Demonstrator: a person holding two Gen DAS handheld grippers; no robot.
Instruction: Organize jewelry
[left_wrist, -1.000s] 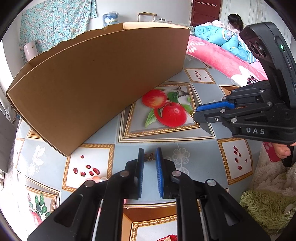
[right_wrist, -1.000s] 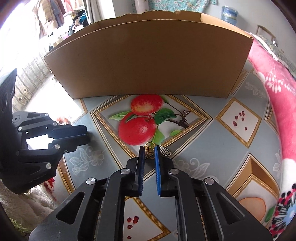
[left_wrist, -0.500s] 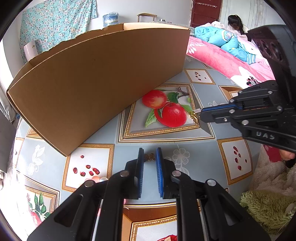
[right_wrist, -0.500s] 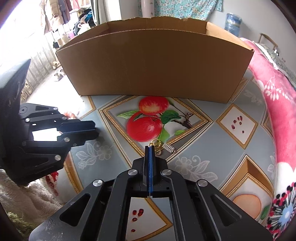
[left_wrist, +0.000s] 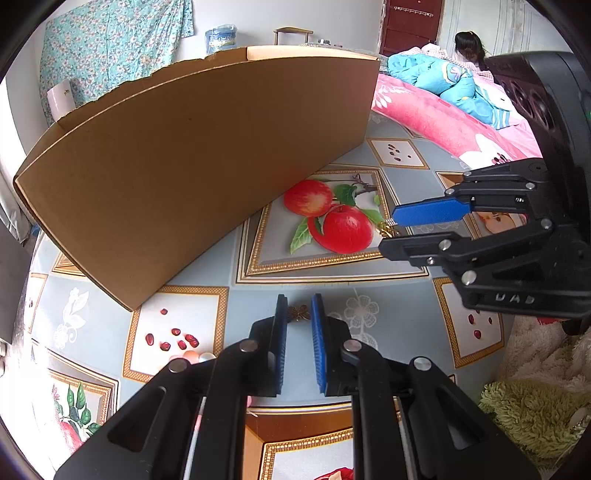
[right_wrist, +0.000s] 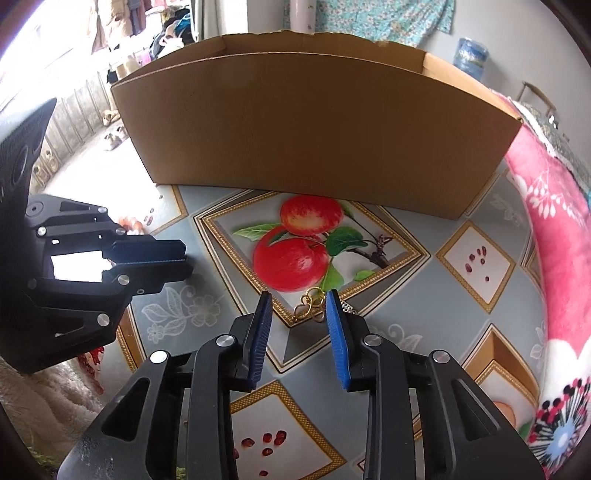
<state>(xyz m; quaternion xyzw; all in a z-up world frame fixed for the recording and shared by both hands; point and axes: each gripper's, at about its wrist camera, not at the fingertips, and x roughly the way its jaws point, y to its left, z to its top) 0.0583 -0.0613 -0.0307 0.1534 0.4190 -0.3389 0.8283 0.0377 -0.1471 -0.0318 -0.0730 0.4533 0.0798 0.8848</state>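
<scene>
- Our right gripper (right_wrist: 297, 306) has just opened from fully closed; the gold earring (right_wrist: 309, 303) lies loose between its jaws.
- Our left gripper (left_wrist: 298, 309) stands narrowly apart around a small brown flower charm (left_wrist: 298, 312); grip unclear.

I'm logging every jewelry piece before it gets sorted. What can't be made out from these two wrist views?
- Cardboard box interior: both views, hidden by its near wall.
- Small brown piece at the left tool: left wrist view, too small to identify or tell if gripped.
- Gold piece between the right tool's just-opened jaws: its silver part hidden behind the right pad.
</scene>
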